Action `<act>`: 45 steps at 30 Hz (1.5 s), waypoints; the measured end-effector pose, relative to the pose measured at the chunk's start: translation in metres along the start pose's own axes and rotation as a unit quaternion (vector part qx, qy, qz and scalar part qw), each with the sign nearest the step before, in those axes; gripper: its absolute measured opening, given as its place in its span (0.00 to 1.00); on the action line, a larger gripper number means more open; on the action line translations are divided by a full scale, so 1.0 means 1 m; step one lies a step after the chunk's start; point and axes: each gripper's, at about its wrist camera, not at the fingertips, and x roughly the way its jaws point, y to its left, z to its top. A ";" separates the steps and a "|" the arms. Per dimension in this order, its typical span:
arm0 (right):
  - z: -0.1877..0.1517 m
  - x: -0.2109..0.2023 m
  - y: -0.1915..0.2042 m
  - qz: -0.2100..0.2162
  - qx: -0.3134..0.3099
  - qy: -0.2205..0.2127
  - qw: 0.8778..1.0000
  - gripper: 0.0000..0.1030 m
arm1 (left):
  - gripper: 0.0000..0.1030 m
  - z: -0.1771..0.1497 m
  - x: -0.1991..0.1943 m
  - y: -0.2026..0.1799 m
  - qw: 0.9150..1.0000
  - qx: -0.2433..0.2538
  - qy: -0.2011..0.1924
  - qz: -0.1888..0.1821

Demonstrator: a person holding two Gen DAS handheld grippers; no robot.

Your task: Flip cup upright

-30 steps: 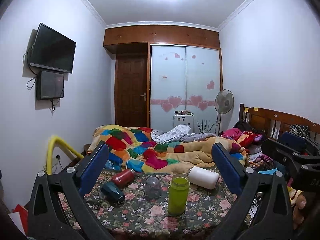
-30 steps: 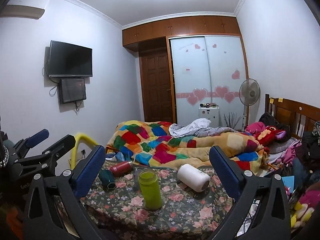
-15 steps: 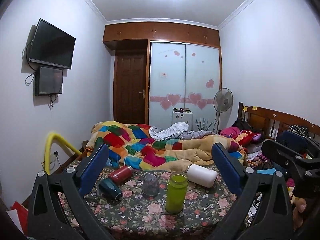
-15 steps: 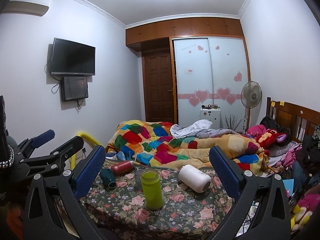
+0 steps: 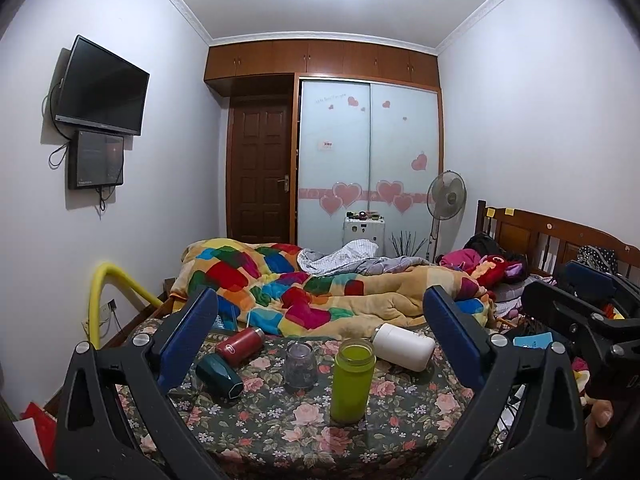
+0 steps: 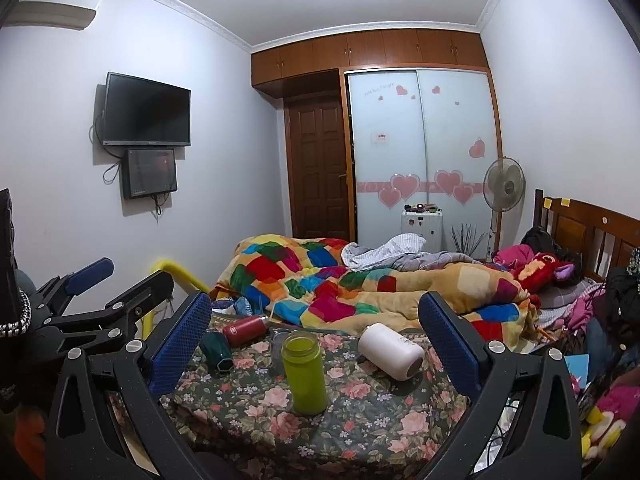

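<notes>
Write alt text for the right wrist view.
Open right gripper hovers over a floral-clothed table holding an upright green bottle, with a white cup, red flask and dark green cup lying on their sides. A bed with a patchwork quilt lies behind.

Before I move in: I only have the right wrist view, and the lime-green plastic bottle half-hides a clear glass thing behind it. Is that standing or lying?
Observer: In the left wrist view the clear glass jar stands on end, apart from the lime-green plastic bottle and to its left. I cannot tell which way its mouth faces.
Operator: And the white one lying down, which end is which? I only see a round face towards me.
Observer: The white cylindrical bottle narrows to a small neck at its far end, which points towards the patchwork quilt.
</notes>
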 end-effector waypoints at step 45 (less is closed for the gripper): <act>0.002 0.003 0.001 0.000 0.002 0.003 1.000 1.00 | 1.00 0.003 0.005 0.001 1.000 -0.007 0.004 -0.020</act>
